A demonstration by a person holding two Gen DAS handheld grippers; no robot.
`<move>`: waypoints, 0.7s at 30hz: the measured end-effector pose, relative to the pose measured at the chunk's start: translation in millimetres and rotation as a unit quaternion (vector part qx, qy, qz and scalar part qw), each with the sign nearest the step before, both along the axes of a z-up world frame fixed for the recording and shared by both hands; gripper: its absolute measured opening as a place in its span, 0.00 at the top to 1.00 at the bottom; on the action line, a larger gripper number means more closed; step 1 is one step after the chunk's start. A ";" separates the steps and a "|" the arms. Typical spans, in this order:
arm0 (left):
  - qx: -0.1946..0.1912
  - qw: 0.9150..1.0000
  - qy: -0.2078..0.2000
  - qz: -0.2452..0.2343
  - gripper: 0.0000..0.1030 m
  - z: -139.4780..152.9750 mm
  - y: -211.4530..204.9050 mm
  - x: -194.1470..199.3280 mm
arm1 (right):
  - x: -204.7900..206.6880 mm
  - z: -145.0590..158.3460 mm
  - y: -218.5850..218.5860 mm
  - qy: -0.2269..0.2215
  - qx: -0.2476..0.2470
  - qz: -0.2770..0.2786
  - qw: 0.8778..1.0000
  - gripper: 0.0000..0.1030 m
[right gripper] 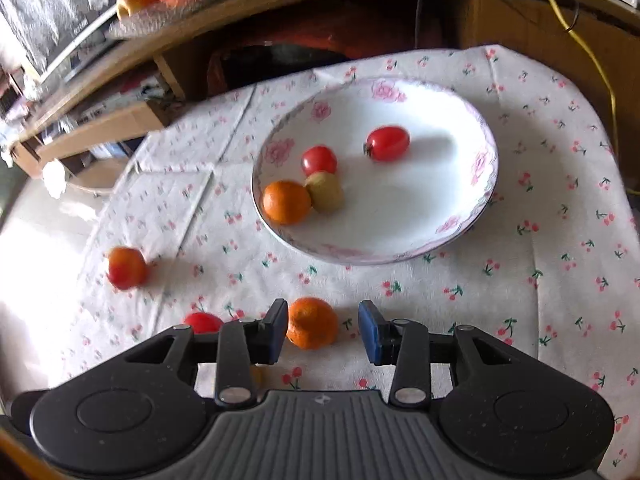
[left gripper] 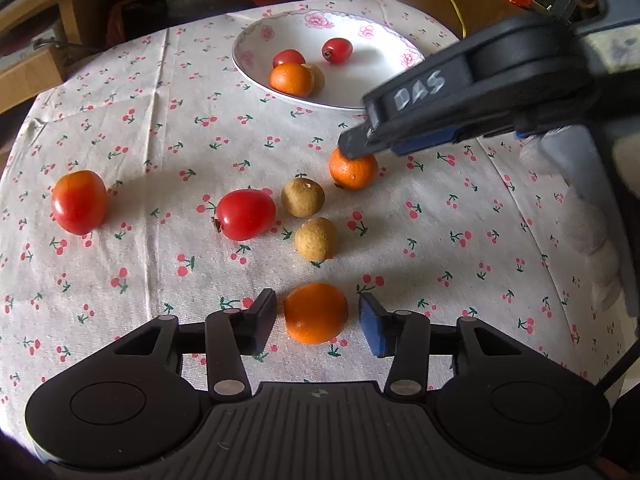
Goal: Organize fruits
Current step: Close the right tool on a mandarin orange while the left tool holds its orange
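1. Left wrist view is showing the worktop under a cherry-print cloth, with the flowered plate sitting at its far side as the landmark. Two small tomatoes, one small orange and a brown longan-like fruit are already lying in it.

2. Left claw is standing open, its pads flanking the near orange without touching it. This fruit is lying farthest from the plate on the near side.

3. Right claw is likewise spread open around the far orange, which is sitting just short of the plate's near rim. Its left pad is looking almost against the peel, the right one well clear.

4. Both oranges are probably handling as light, round, fairly firm fruit with dimpled peel giving some friction. I judge the widest middle to be the place to pinch, gently, since they are liable to roll.

5. Two tomatoes are lying left of the oranges, farther from the plate. Smooth, thin skin is suggesting a slippery, bruisable fruit wanting a lighter squeeze.

6. Two brown fruits are resting between the oranges. They are the smallest and probably hard-shelled, offering little surface for the pads.
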State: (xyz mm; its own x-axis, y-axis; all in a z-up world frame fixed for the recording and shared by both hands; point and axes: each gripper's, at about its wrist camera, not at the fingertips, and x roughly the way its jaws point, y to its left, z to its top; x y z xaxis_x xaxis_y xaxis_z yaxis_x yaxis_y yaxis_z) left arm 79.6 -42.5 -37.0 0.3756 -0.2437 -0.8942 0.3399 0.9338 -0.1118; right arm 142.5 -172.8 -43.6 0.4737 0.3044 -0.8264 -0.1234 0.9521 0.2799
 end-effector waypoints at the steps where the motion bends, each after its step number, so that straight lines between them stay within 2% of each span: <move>1: 0.000 1.000 0.000 -0.001 0.43 -0.2 -0.7 -0.2 | 0.4 -2.3 1.7 0.001 0.004 0.003 1.000 0.62; 9: -0.003 1.000 0.002 0.000 0.42 0.1 1.0 0.5 | 6.7 -13.8 8.7 0.016 0.032 0.004 0.999 0.62; 11: -0.001 1.000 0.001 -0.001 0.42 0.4 0.5 0.5 | 6.8 -12.5 10.9 0.012 0.027 0.008 1.000 0.62; 13: 0.003 1.000 -0.001 -0.005 0.43 0.5 -0.4 -0.2 | 6.7 -11.8 10.7 0.014 0.031 0.011 0.999 0.66; 15: 0.007 1.000 -0.003 -0.010 0.44 0.4 -1.4 -1.5 | 4.1 -9.1 12.4 0.008 0.029 0.019 0.999 0.72; 18: 0.015 1.000 -0.007 -0.017 0.48 0.3 -2.5 -3.1 | -2.3 -4.9 16.5 -0.011 -0.006 0.029 1.000 0.72; 21: 0.017 1.000 -0.010 -0.012 0.55 0.7 -0.3 -2.5 | -6.0 -4.2 11.8 -0.012 -0.011 0.026 1.000 0.72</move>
